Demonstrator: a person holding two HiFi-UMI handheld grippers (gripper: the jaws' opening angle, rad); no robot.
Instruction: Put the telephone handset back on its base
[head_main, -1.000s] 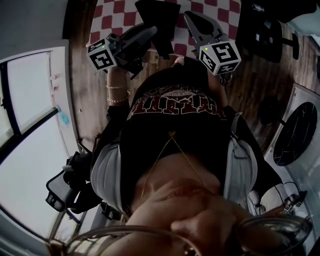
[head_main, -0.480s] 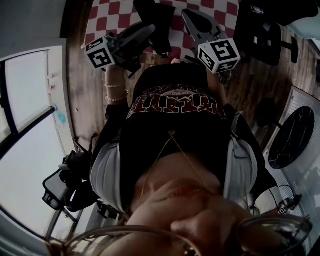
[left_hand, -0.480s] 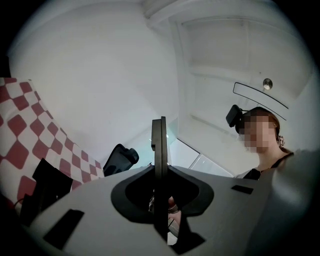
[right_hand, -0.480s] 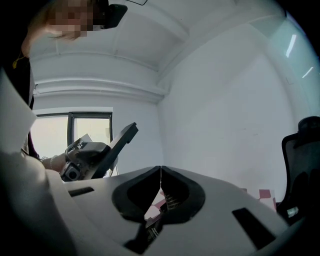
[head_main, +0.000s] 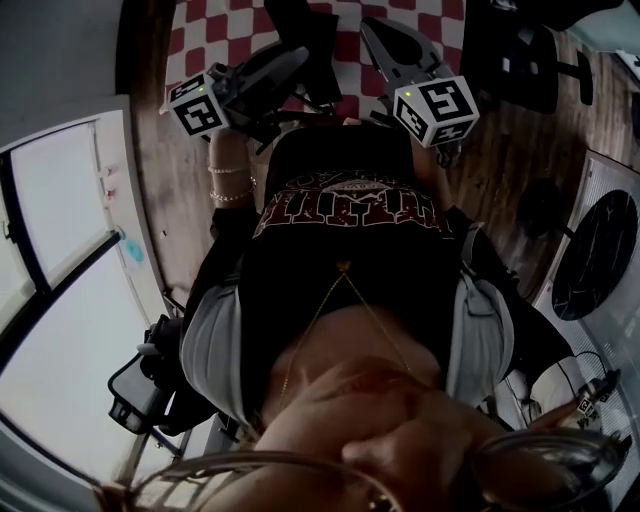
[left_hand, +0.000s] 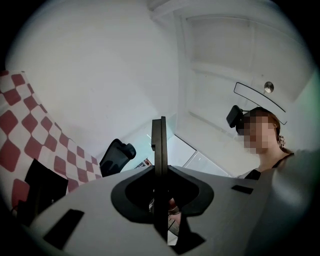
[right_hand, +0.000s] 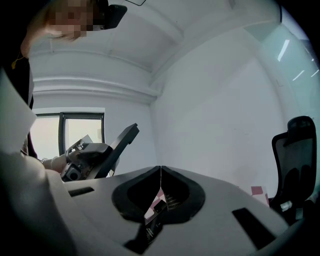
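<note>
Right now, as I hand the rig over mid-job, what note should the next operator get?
Left gripper: jaws together, nothing in them.
Right gripper: jaws together, empty.
Both are held at the edge of the red-checked cloth.
A dark object lies on the cloth between them; I can't tell whether it is the handset or the base.
Done: nothing visible.
Left: find the handset, grip it, seat it on its base.

Floor: wood planks, dull sheen from where I watch.
Worktop cover: red-and-white checked, looks like matt cloth to me.
Left claw: smooth grey matt plastic shell.
Right claw: likewise grey matt plastic.
Bracelet: small glossy beads.
Shirt: black cloth, printed.
</note>
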